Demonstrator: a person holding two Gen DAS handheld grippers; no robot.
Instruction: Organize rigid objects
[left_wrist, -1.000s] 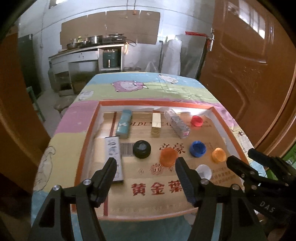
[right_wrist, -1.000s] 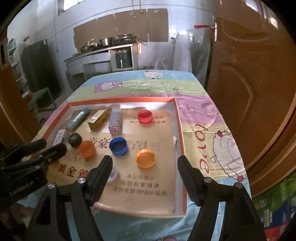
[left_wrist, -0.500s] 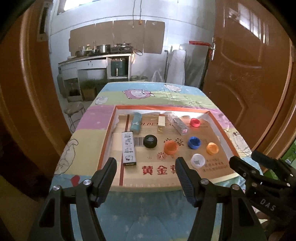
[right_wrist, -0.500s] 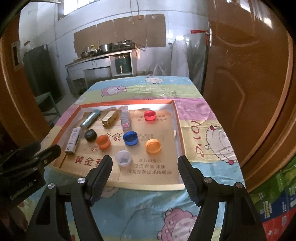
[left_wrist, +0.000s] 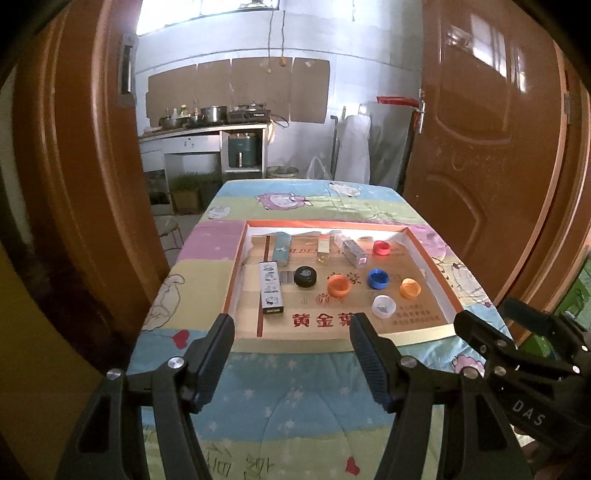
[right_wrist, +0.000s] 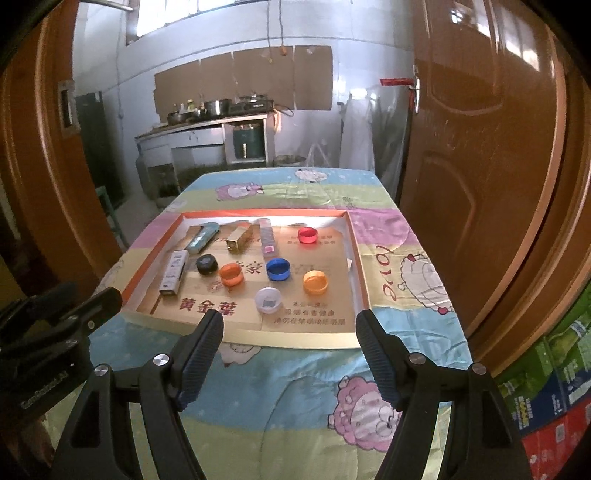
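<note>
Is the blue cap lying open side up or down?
Open side up: the blue cap shows its hollow inside and rim, resting in the shallow tray.

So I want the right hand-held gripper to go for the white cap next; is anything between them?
Nothing visible. The right hand-held gripper hangs open above the quilt, short of the tray's near rim. The white cap sits just past that low rim on bare cardboard, apart from the other caps.
</note>
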